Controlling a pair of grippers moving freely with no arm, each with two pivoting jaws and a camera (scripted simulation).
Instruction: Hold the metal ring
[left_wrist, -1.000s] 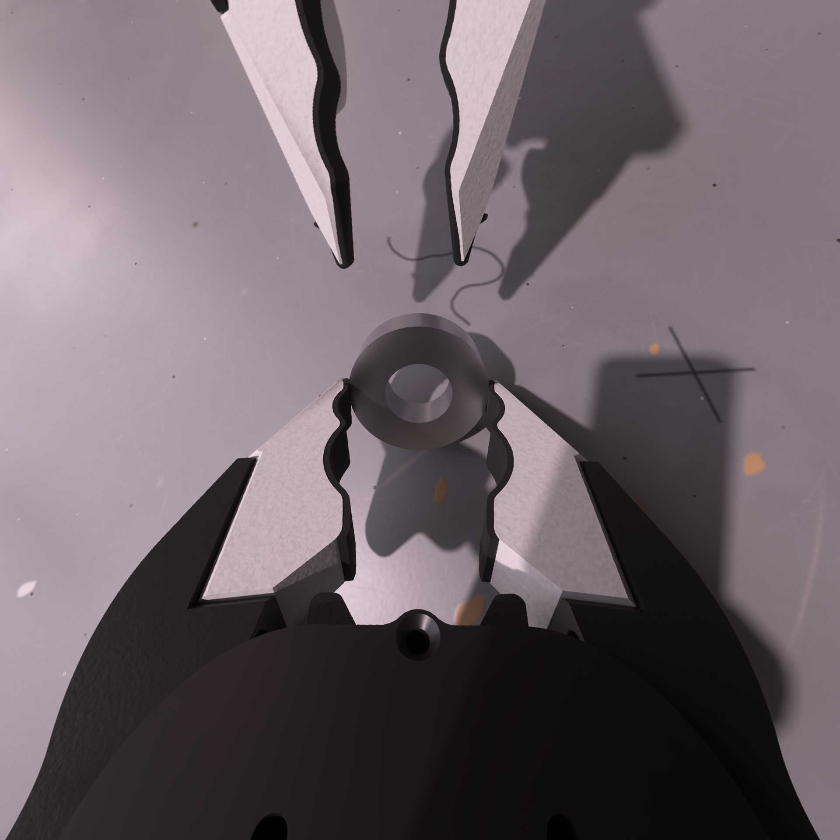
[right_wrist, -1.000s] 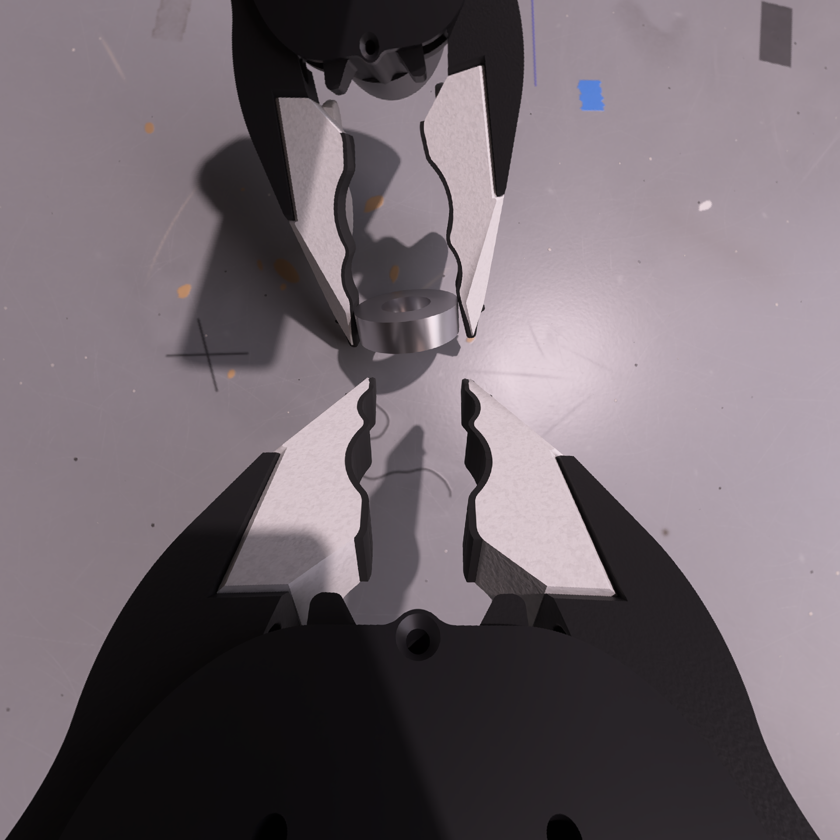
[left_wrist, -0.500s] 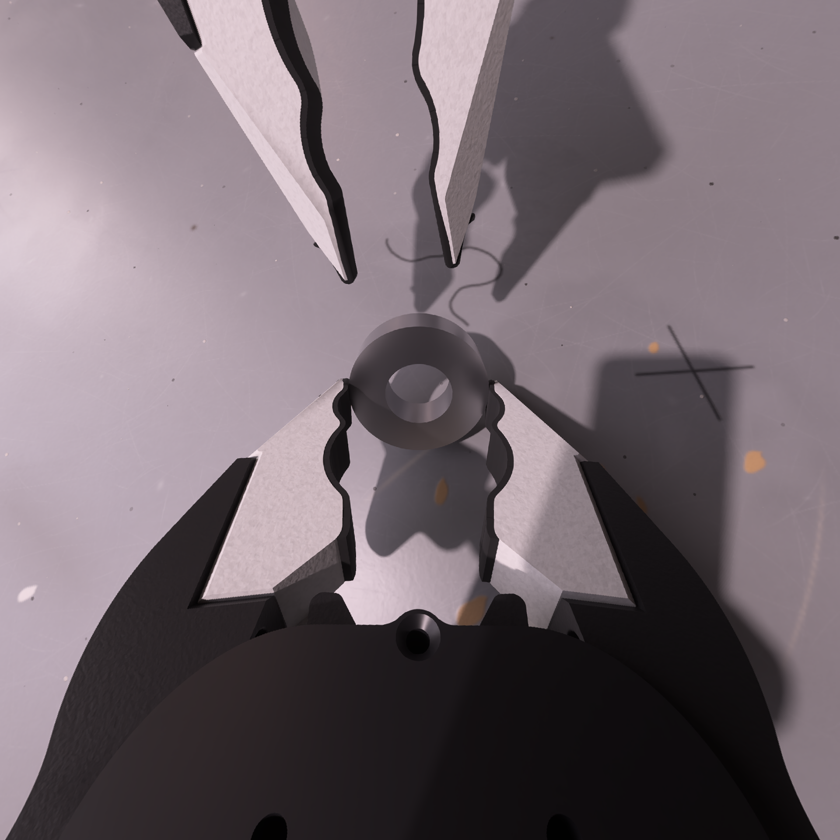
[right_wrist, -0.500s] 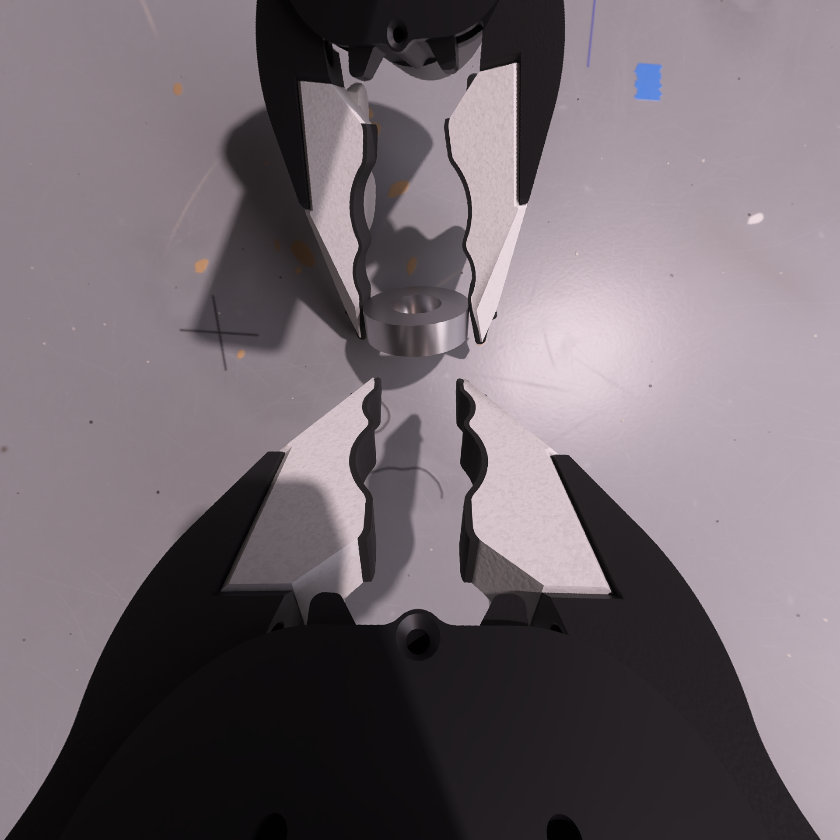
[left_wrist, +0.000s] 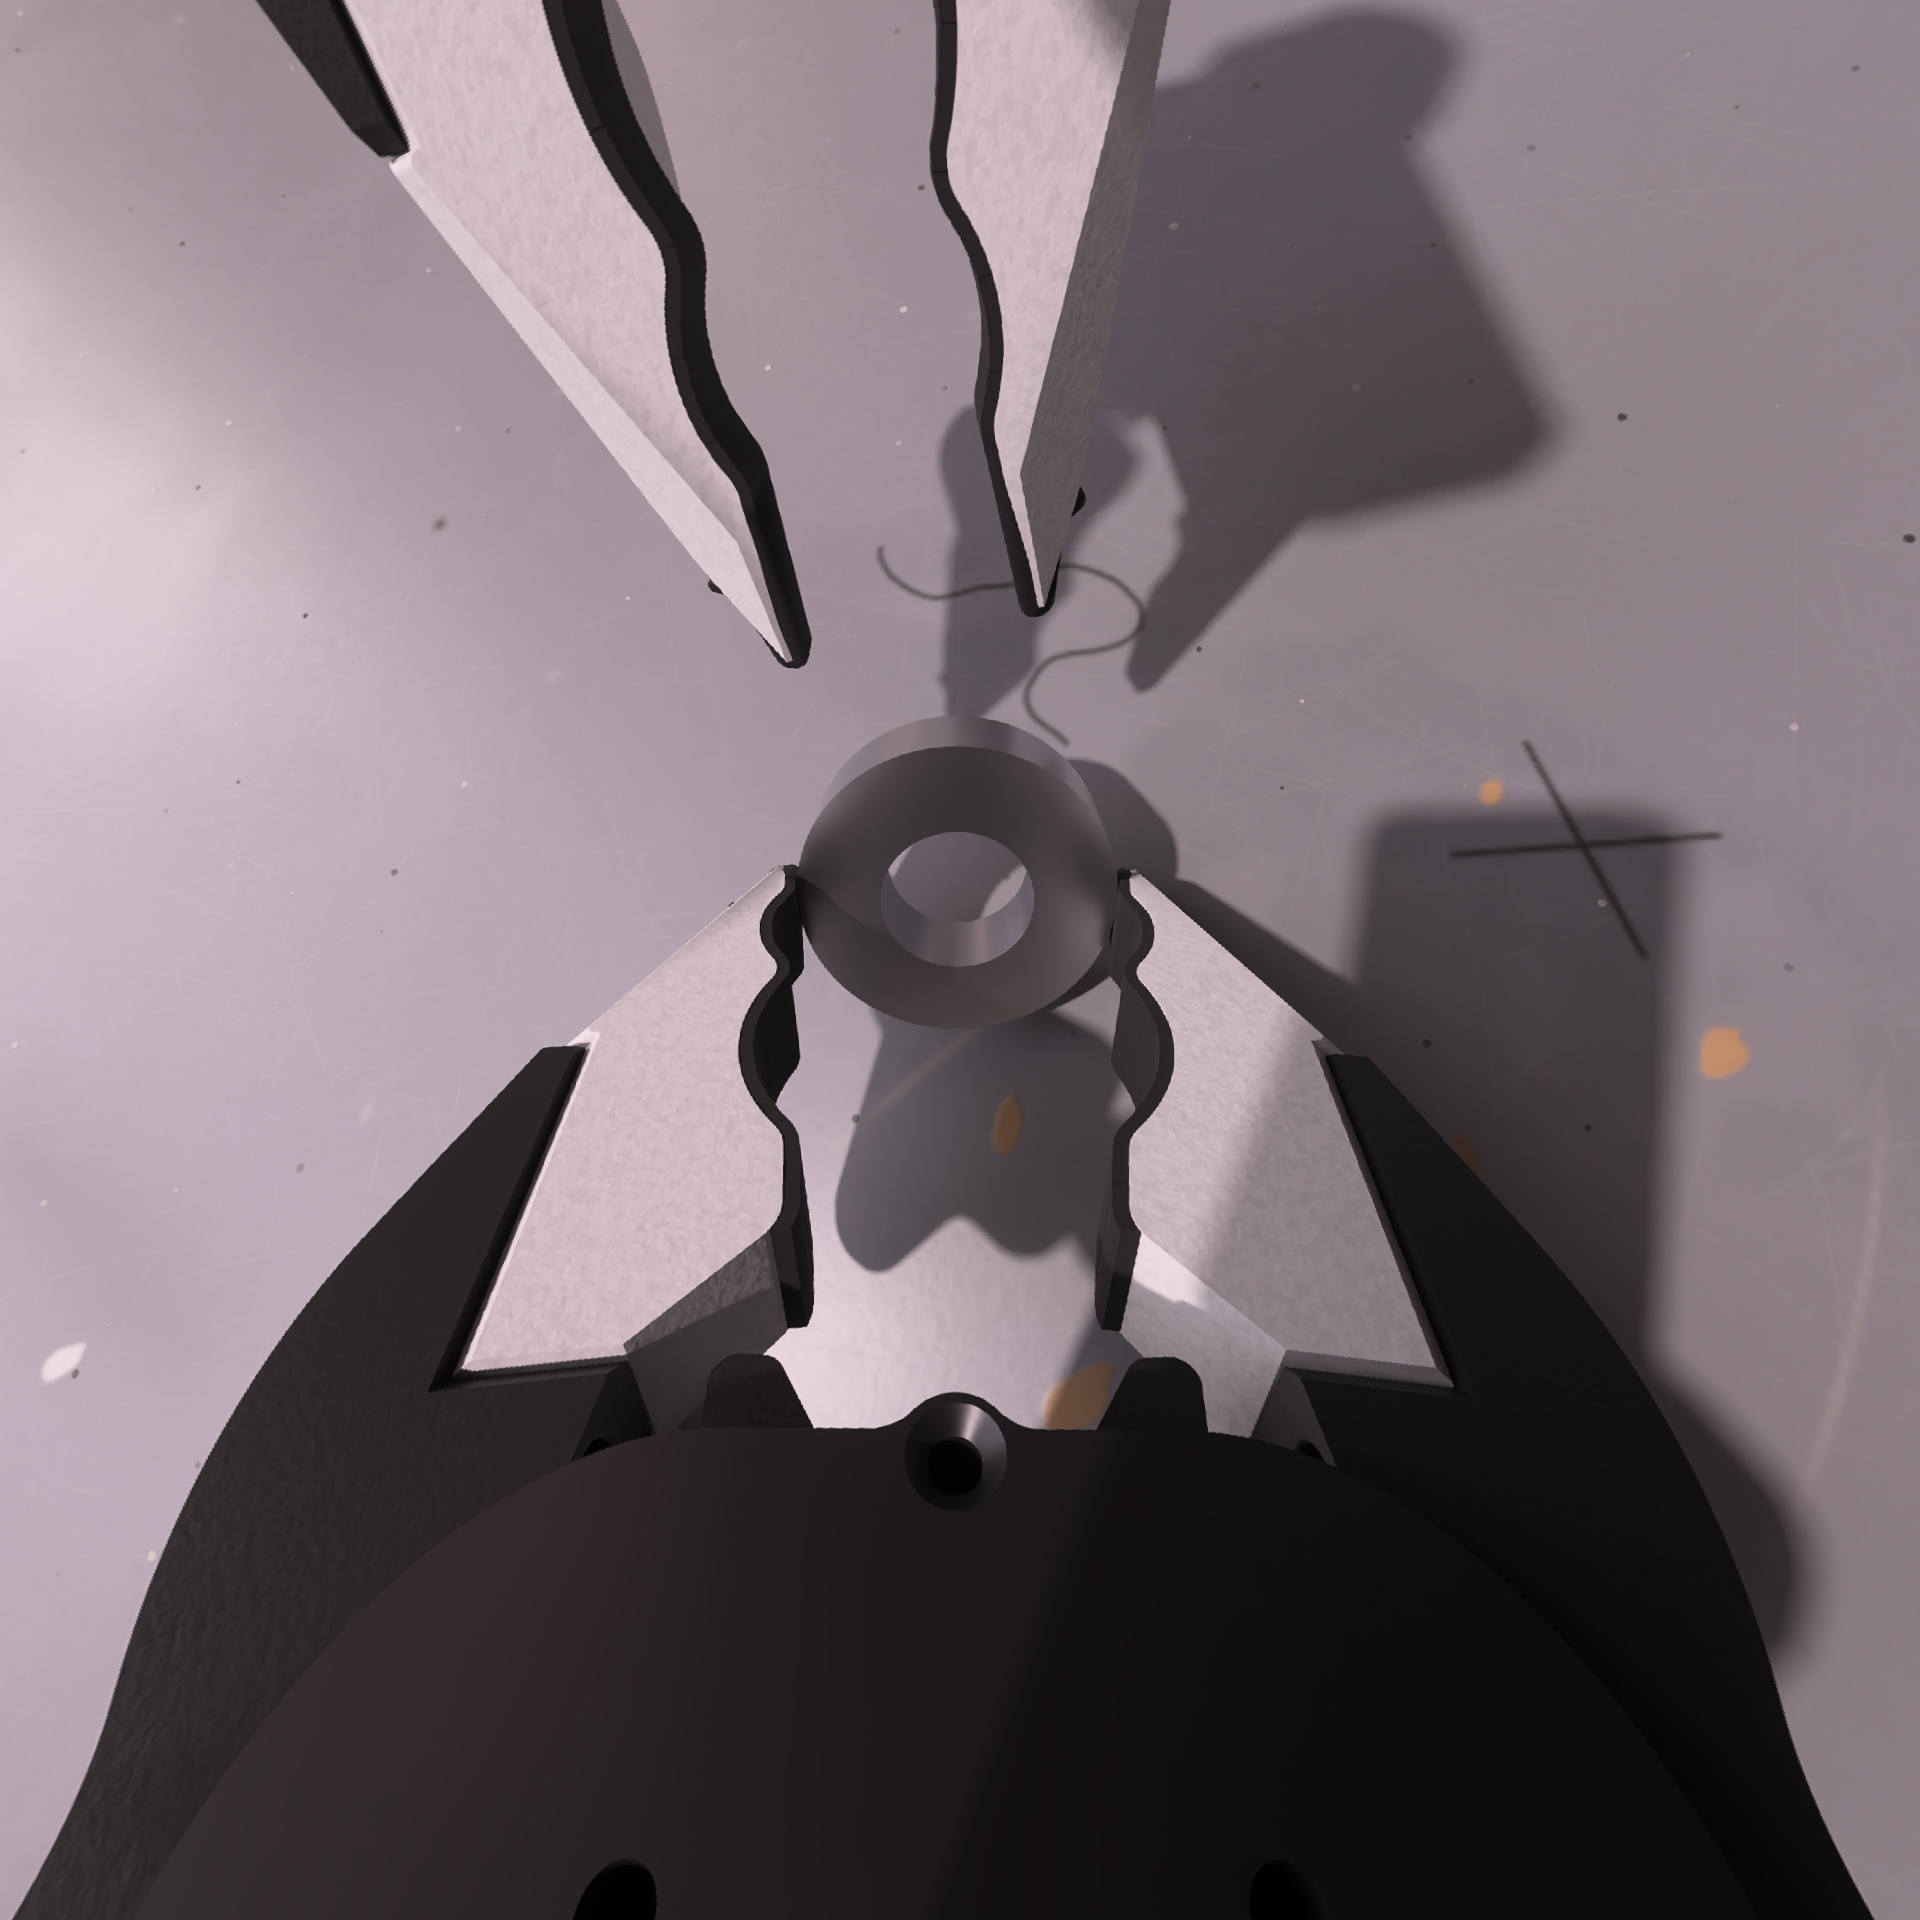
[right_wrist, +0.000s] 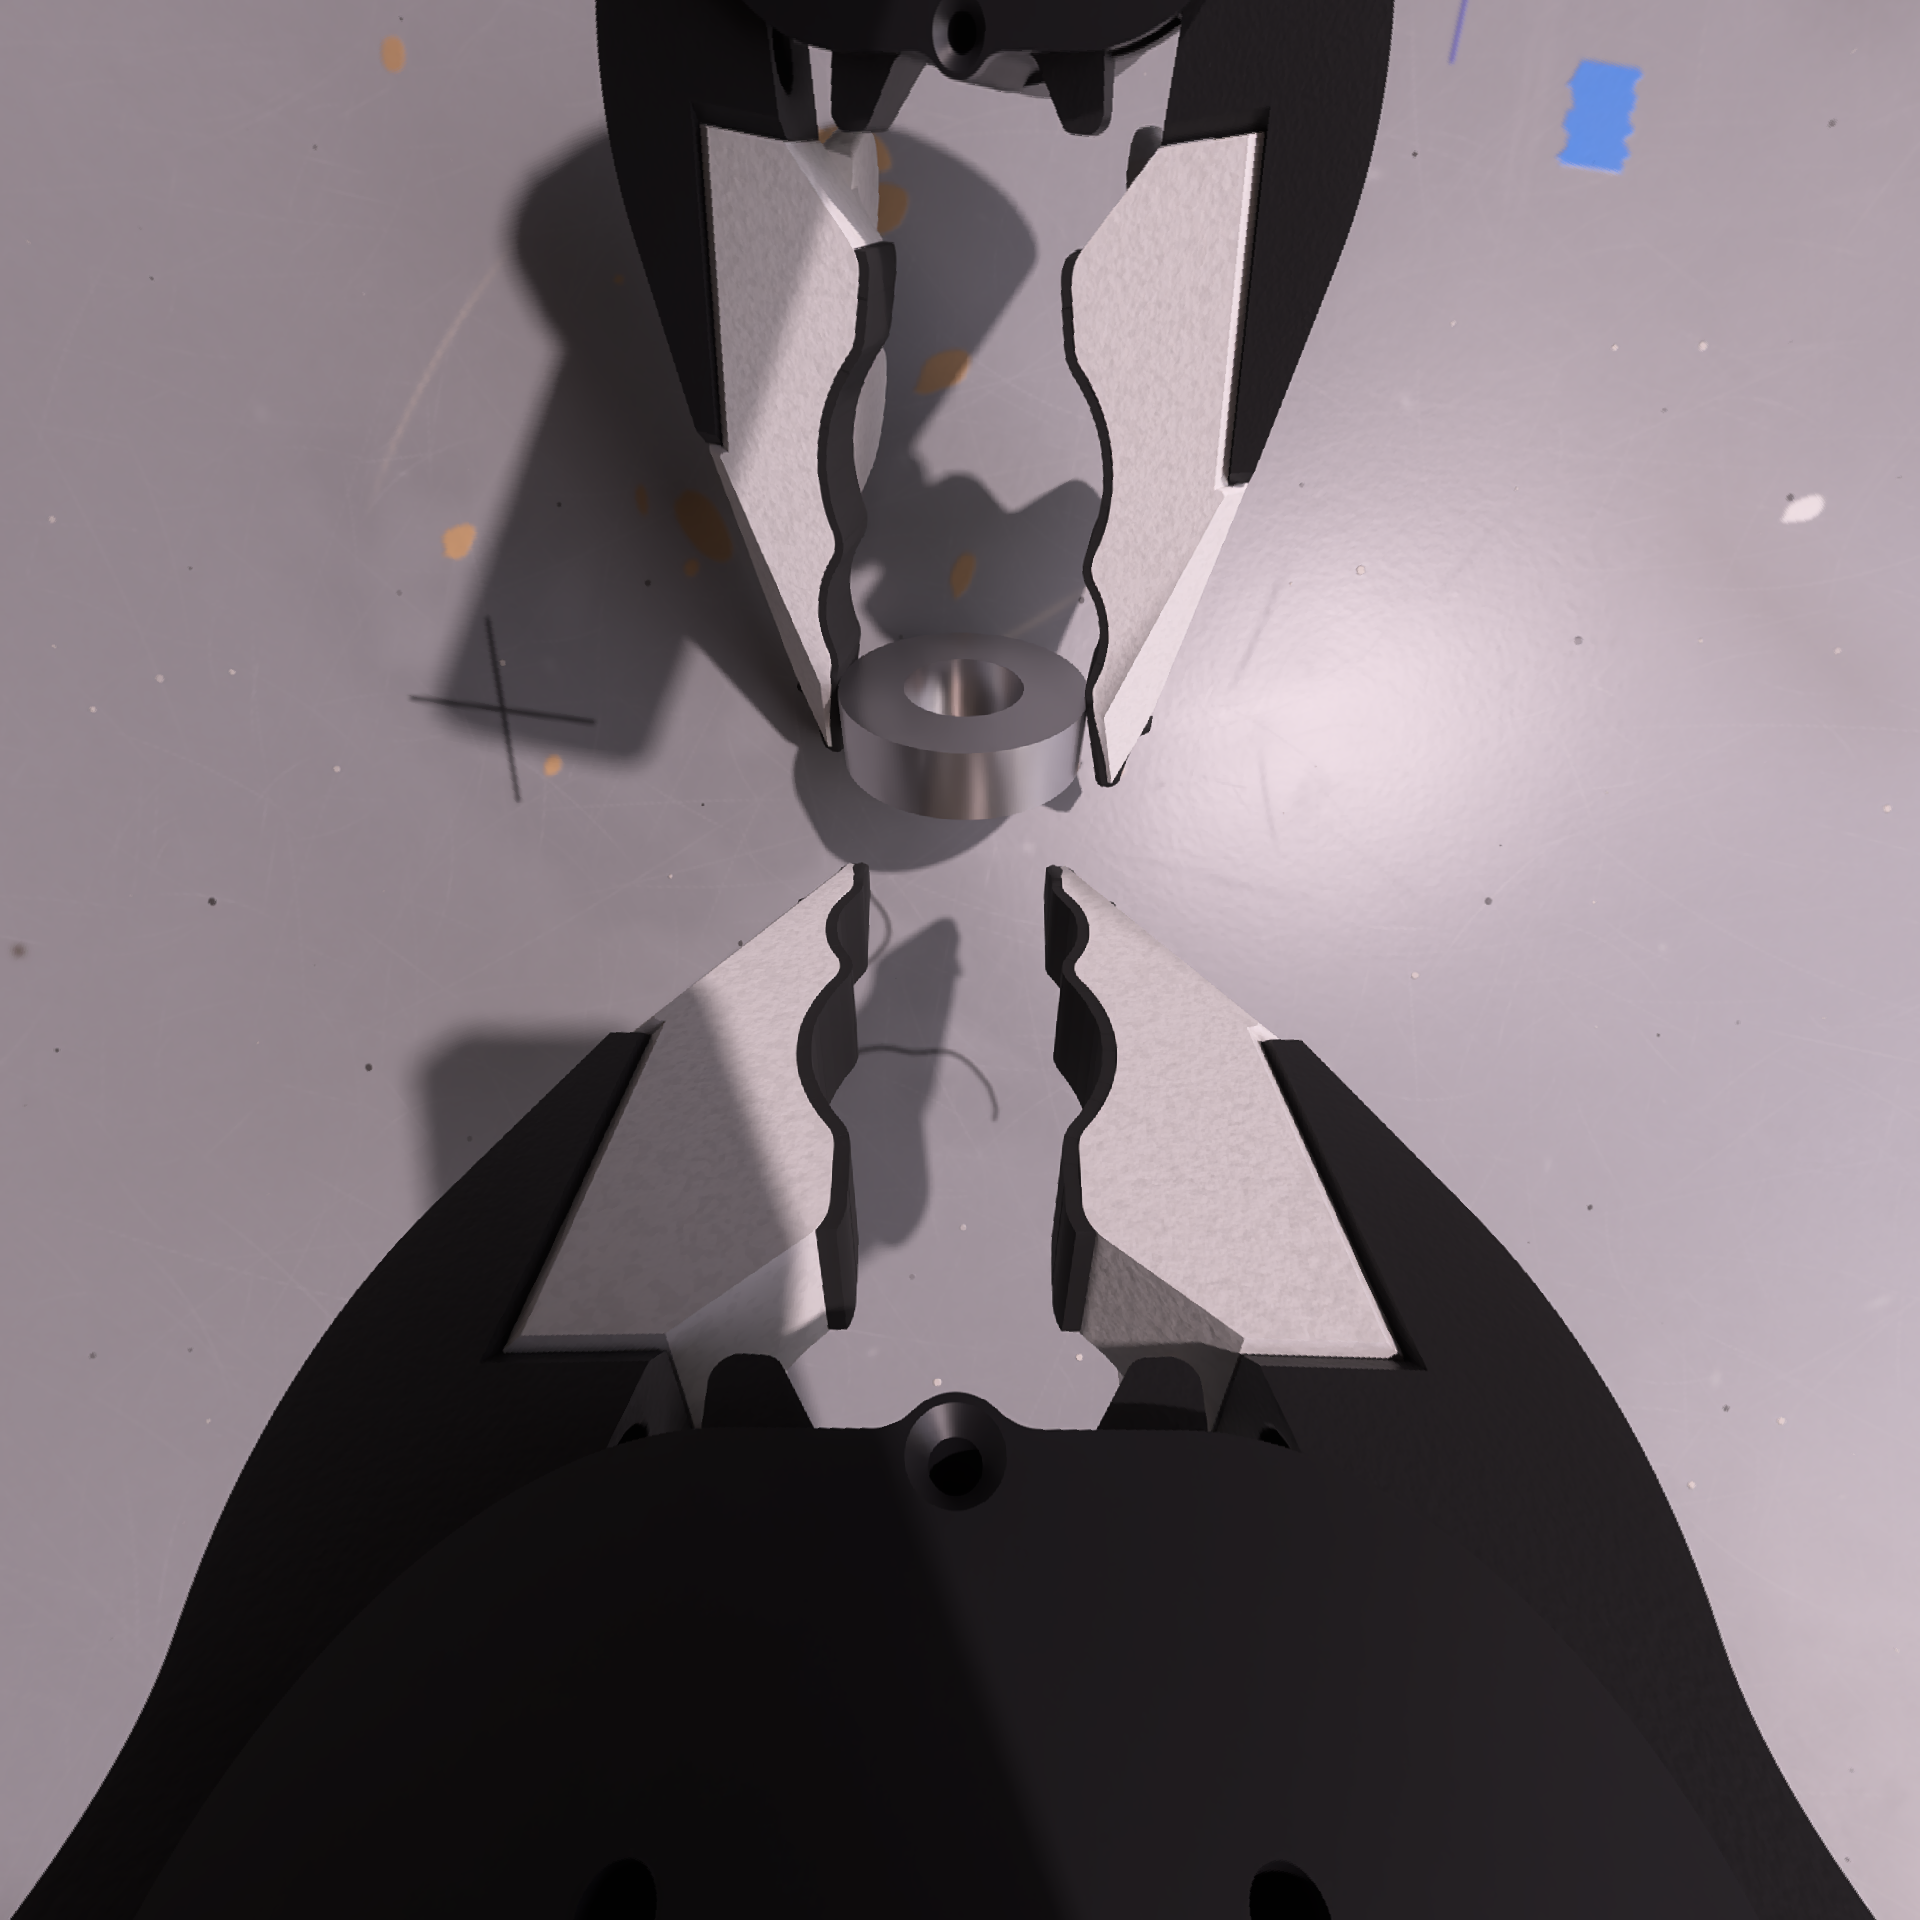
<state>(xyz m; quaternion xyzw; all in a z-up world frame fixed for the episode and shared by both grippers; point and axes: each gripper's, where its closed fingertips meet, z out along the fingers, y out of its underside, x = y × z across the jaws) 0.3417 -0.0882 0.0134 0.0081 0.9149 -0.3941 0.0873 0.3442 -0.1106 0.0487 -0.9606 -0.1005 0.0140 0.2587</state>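
The metal ring (left_wrist: 956, 997) is a thick grey ring, gripped by its outer wall between the fingertips of my left gripper (left_wrist: 956, 878), which is shut on it. It hangs a little above the grey table with its hole tilted upward. My right gripper (right_wrist: 956, 873) faces the left one head-on, open and empty, with its tips just short of the ring (right_wrist: 956, 779). In the left wrist view the right gripper (left_wrist: 914, 629) comes in from the top. In the right wrist view the left gripper (right_wrist: 966, 753) comes down from the top.
The grey table (right_wrist: 1558, 935) carries a black cross mark (left_wrist: 1584, 842), which also shows in the right wrist view (right_wrist: 504, 707). A thin dark thread (left_wrist: 1081, 644) lies under the right gripper's tips. A blue patch (right_wrist: 1600, 114) sits far right. Orange specks (left_wrist: 1725, 1055) are scattered about.
My right gripper has moved closer to the ring and to the left gripper. The left gripper and the ring have stayed still.
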